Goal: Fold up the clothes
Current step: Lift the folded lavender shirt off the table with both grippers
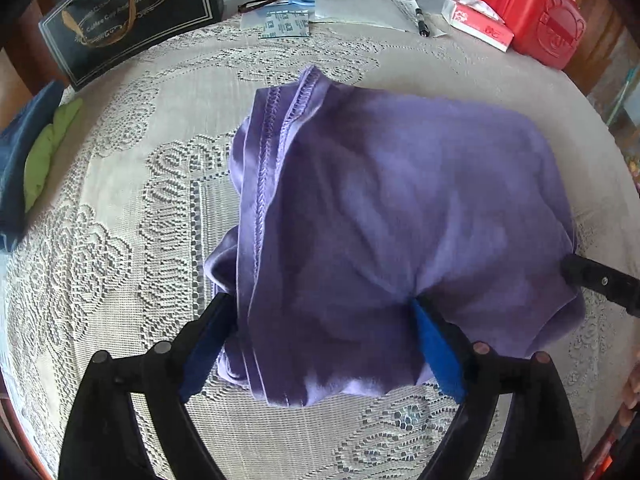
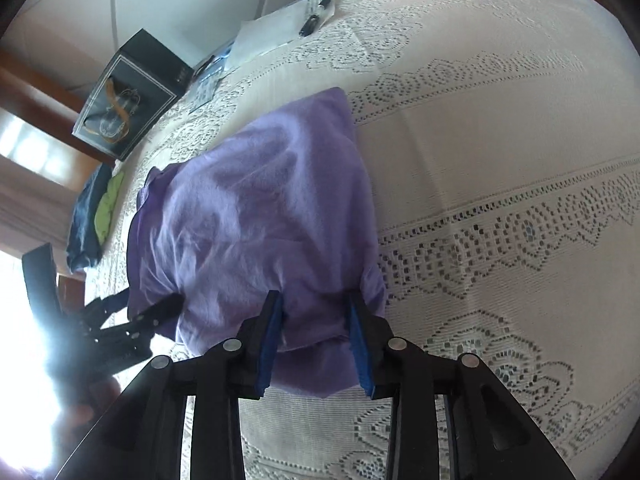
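The purple garment (image 1: 400,208) is soft, light and limp. Your left gripper (image 1: 324,320) straddles its lower-centre edge, jaws wide apart; your right gripper (image 2: 316,320) pinches a bunched fold. Grip hems, not single layers.

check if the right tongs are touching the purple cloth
Touching. The right wrist view shows the right tongs with both blue pads pressed into the bunched near edge of the purple cloth.
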A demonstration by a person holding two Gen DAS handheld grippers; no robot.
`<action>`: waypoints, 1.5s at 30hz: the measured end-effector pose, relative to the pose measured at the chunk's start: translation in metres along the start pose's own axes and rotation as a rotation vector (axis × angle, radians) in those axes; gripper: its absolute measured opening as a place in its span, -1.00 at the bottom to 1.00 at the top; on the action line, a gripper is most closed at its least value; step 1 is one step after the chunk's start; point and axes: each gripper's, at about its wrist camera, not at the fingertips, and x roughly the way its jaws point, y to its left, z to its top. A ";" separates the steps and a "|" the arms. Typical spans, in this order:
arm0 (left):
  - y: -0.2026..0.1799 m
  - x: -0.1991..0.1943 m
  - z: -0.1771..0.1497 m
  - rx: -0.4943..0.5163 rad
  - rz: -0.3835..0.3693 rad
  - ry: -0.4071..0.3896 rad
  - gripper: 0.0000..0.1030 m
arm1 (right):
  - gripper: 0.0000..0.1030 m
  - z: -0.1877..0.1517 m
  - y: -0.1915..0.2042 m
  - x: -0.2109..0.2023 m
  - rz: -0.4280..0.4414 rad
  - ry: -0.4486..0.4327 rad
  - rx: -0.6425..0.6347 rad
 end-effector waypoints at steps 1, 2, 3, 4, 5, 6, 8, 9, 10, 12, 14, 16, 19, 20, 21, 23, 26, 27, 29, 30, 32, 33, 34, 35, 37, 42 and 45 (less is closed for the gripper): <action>-0.002 0.001 -0.001 0.014 -0.002 -0.003 0.88 | -0.37 0.000 0.001 0.001 -0.005 0.001 -0.010; -0.004 0.002 -0.003 0.028 -0.005 -0.006 0.97 | -0.37 -0.001 0.001 0.001 -0.004 -0.005 -0.017; -0.005 0.003 -0.004 0.036 -0.007 -0.011 1.00 | -0.37 -0.002 0.002 0.001 -0.003 -0.011 -0.024; -0.005 0.003 -0.006 0.033 -0.009 -0.018 1.00 | -0.37 -0.004 0.002 0.000 -0.002 -0.018 -0.031; -0.005 0.002 -0.007 0.029 -0.012 -0.025 1.00 | -0.37 -0.005 0.002 0.000 -0.001 -0.024 -0.038; -0.005 0.002 -0.009 0.032 -0.013 -0.031 1.00 | -0.36 -0.006 0.002 0.000 0.001 -0.030 -0.045; -0.006 0.001 -0.012 0.038 -0.014 -0.045 1.00 | -0.36 -0.006 -0.003 0.000 0.036 -0.042 -0.024; -0.006 0.001 -0.013 0.038 -0.015 -0.043 1.00 | -0.36 -0.006 -0.005 0.000 0.054 -0.046 -0.012; -0.005 0.000 -0.012 0.036 -0.014 -0.031 0.99 | -0.36 -0.005 -0.008 0.000 0.067 -0.046 -0.002; 0.003 -0.008 -0.005 0.004 -0.021 -0.010 0.77 | -0.37 -0.004 -0.011 -0.002 0.072 -0.023 0.031; 0.019 -0.026 0.004 -0.058 -0.043 -0.070 0.72 | -0.37 -0.002 -0.010 -0.017 0.057 -0.052 0.047; 0.031 -0.034 0.013 -0.100 -0.051 -0.103 0.72 | -0.25 -0.001 -0.009 -0.036 0.048 -0.121 0.042; 0.034 -0.023 0.024 -0.105 -0.056 -0.095 0.72 | 0.02 0.009 -0.010 -0.034 -0.016 -0.115 0.027; 0.033 -0.017 0.026 -0.099 -0.059 -0.090 0.72 | 0.02 0.012 -0.010 -0.028 -0.017 -0.101 0.038; 0.031 -0.012 0.026 -0.092 -0.067 -0.084 0.72 | 0.02 0.015 -0.011 -0.023 -0.018 -0.087 0.049; 0.026 -0.002 0.027 -0.083 -0.086 -0.068 0.72 | 0.02 0.018 -0.010 -0.014 -0.037 -0.084 0.052; 0.020 0.003 0.023 -0.065 -0.096 -0.079 0.75 | 0.02 0.019 0.000 -0.001 -0.069 -0.078 0.014; 0.019 0.002 0.024 -0.065 -0.104 -0.072 0.74 | 0.06 0.019 0.004 0.003 -0.078 -0.074 -0.004; 0.016 -0.002 0.025 -0.069 -0.149 -0.052 -0.01 | -0.21 0.019 0.012 0.011 -0.096 -0.068 -0.041; 0.012 -0.004 0.024 -0.065 -0.170 -0.047 -0.13 | -0.57 0.017 0.019 0.015 -0.086 -0.053 -0.062; 0.008 -0.002 0.023 -0.057 -0.170 -0.057 -0.14 | -0.66 0.015 0.027 0.022 -0.119 -0.044 -0.097; 0.009 -0.001 0.023 -0.062 -0.182 -0.060 -0.15 | -0.67 0.015 0.031 0.026 -0.135 -0.040 -0.114; 0.012 0.000 0.023 -0.079 -0.205 -0.059 -0.16 | -0.67 0.015 0.031 0.026 -0.138 -0.042 -0.114; 0.015 0.000 0.024 -0.083 -0.222 -0.056 -0.16 | -0.67 0.015 0.029 0.027 -0.132 -0.042 -0.105; 0.015 0.000 0.024 -0.068 -0.230 -0.056 -0.16 | -0.67 0.015 0.025 0.028 -0.112 -0.043 -0.097; 0.013 0.000 0.023 -0.088 -0.230 -0.052 -0.17 | -0.66 0.018 0.021 0.027 -0.085 -0.037 -0.069; 0.014 0.002 0.025 -0.128 -0.271 -0.034 -0.41 | -0.68 0.019 0.025 0.025 -0.096 -0.043 -0.080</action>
